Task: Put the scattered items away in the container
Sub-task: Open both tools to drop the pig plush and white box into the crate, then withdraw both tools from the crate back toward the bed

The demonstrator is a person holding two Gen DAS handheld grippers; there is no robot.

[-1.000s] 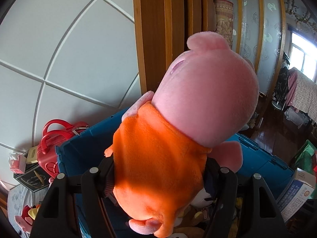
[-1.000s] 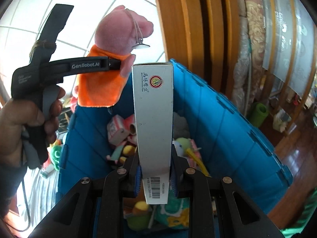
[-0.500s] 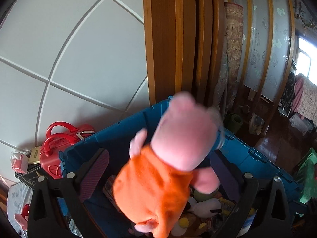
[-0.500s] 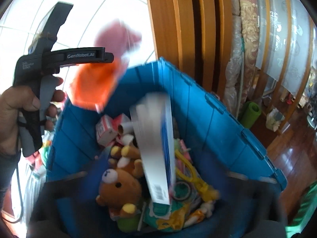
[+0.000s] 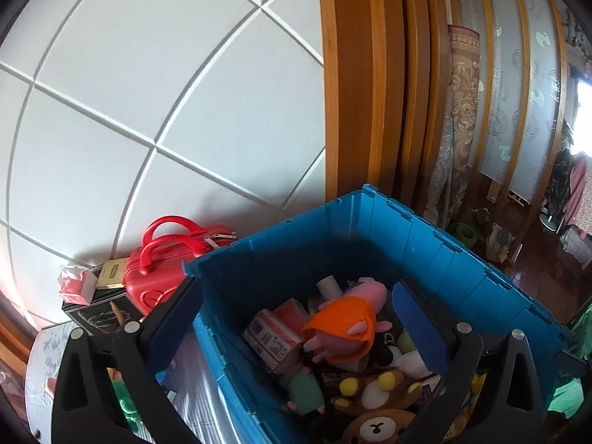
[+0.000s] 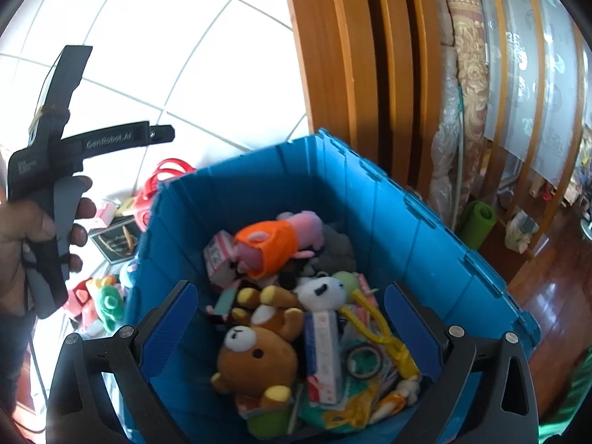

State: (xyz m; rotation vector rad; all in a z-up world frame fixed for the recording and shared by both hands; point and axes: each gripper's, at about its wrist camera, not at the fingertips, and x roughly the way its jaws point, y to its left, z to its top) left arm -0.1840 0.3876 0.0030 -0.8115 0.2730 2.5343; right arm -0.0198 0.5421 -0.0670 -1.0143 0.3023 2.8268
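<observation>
I see my left gripper with its jaws wide apart and nothing between them; my right gripper is just as wide and empty too; both hang over the blue bin. The pink pig toy in its orange dress lies inside the bin on top of the pile, near the far wall; the long white box lies flat in the bin next to the brown bear. A panda toy and a yellow thing sit in the pile, but the stuff under them is jumbled and I cannot tell what it all is. The bin's near wall is hidden behind my grippers. A hand holds the left gripper's handle at the edge; the arm is cut off. A red bag sits outside the bin by the white wall; small toys lie there too, blurry and partly hidden.
</observation>
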